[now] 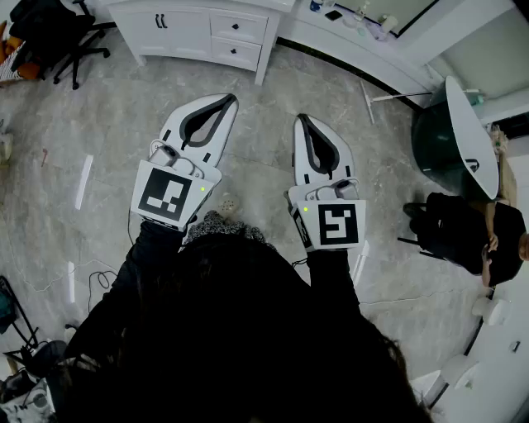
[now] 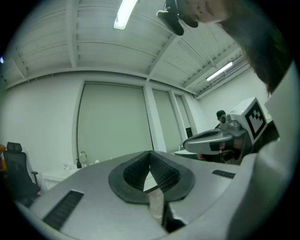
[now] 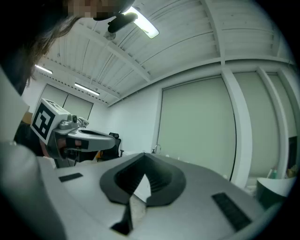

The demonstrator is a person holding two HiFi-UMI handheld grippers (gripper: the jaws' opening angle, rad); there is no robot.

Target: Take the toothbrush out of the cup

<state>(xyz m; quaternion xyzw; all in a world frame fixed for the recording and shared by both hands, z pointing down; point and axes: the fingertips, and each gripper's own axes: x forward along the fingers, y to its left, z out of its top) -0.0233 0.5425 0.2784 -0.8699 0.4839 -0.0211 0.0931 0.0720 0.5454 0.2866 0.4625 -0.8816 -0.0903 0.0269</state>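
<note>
floor [image 1: 116,124] half-hidden: left gripper [image 1: 225,99], right gripper [image 1: 302,120]

The wearer's dark hair [image 1: 248,339] fills the bottom of my head view and hides most of both arms [image 1: 145,256]. The hands holding the left gripper [image 1: 231,97] and right gripper [image 1: 301,118] sit behind the marker cubes, so I can't see them. The white drawer cabinet [image 1: 207,33] and black office chair [image 1: 66,37] are cut by the top edge, and a seated person [image 1: 463,235] by the right edge. Bits on the white counter [image 1: 355,16] are too small for me to name. So are the things beside the tap [image 2: 83,157] in the left gripper view. In the right gripper view, a greenish rim [image 3: 276,187] runs off the right side.
</note>
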